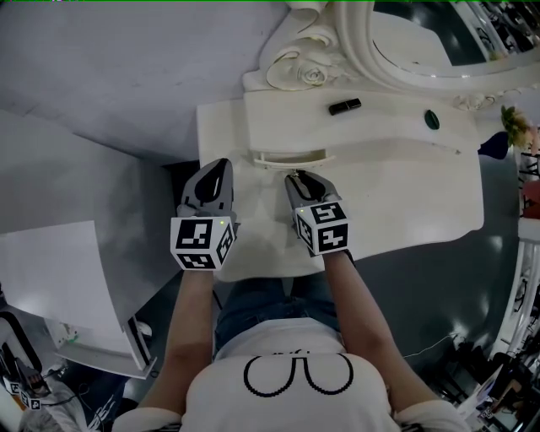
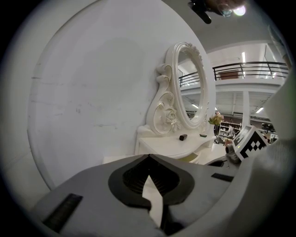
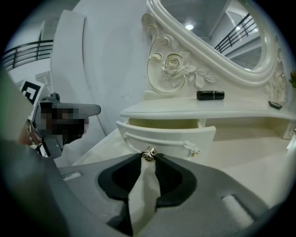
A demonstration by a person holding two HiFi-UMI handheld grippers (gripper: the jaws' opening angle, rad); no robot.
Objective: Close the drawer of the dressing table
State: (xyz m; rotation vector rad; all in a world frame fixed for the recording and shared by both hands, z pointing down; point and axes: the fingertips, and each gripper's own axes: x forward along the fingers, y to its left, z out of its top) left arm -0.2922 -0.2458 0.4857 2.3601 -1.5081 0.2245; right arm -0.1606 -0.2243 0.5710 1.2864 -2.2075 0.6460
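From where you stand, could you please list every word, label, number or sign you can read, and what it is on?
No words or numbers can be read.
On the left marker cube and the right marker cube: black-and-white square codes only, no letters.
On the T-shirt: a drawn outline; the tiny marks above it are too small to read.

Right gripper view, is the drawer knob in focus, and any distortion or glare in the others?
Right gripper view: knob sharp, fisheye curves the dressing table, dark corners. Left gripper view: dark corners, ceiling light glares. Head view: even light, no blur.
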